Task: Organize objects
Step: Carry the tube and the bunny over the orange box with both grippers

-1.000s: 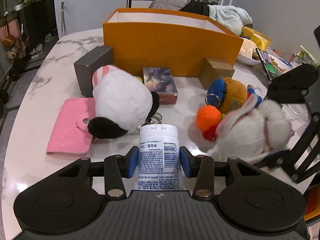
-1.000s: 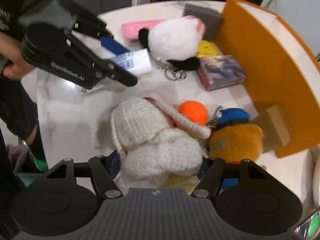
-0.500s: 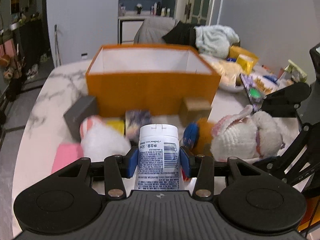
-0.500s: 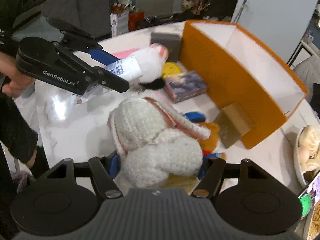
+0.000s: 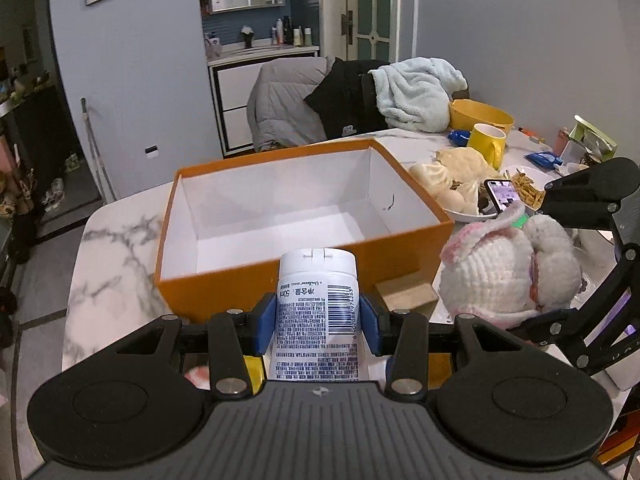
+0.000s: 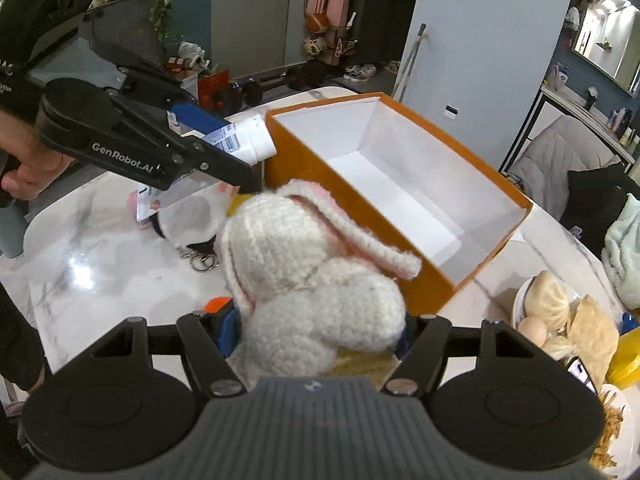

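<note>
Both hands have lifted since a second ago, and now the open box interior shows. Nearest, the left gripper [image 5: 318, 322] is clamped on the white plastic squeeze tube [image 5: 316, 308], held just short of the near wall of the orange cardboard box [image 5: 248, 288]: light, smooth, likely slippery, best gripped mid-body. Beside it, the right gripper [image 6: 316, 330] squeezes the white crocheted bunny [image 6: 304, 264], soft and compressible. Beyond, the box sits empty.
</note>
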`<action>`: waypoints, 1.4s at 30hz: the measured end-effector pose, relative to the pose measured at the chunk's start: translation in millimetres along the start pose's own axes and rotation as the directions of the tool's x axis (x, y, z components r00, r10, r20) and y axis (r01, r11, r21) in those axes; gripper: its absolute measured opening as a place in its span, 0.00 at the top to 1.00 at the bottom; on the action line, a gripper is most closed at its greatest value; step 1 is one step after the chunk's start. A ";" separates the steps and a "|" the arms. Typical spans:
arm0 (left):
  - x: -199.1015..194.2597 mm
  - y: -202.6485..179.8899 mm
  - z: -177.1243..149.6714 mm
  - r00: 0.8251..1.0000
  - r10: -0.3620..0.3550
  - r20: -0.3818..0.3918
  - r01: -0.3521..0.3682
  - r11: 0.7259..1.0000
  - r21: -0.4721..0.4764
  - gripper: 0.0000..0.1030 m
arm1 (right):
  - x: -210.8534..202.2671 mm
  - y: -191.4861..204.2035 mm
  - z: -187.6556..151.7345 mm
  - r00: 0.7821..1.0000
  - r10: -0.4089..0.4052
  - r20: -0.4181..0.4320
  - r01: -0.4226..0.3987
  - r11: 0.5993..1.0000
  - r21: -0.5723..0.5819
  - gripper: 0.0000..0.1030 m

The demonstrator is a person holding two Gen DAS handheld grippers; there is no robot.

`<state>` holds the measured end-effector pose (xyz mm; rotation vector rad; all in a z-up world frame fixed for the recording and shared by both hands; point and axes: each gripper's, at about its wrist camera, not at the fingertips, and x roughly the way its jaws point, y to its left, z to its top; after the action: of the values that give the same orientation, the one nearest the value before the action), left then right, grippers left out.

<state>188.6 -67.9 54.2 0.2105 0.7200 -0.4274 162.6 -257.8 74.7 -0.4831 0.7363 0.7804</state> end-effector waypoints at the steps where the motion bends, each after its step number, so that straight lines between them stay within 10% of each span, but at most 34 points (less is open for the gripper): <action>1: 3.9 2.2 3.9 1.000 -0.001 0.000 0.001 1.000 0.000 0.50 | 2.2 -1.2 3.6 1.000 -0.005 -0.002 0.005 1.000 -0.002 0.31; 23: 95.1 80.9 82.4 0.997 0.071 -0.037 -0.074 0.995 -0.070 0.50 | 73.7 -84.8 112.0 0.988 -0.150 0.038 0.135 0.953 0.270 0.31; 42: 175.8 89.6 66.2 0.954 0.156 -0.255 -0.161 0.987 0.003 0.50 | 211.5 -106.5 109.8 0.972 0.029 -0.232 0.103 0.838 0.536 0.31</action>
<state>385.8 -63.2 -12.3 0.3082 0.9512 -0.2422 392.9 -158.6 2.1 -0.0644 1.1217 0.4450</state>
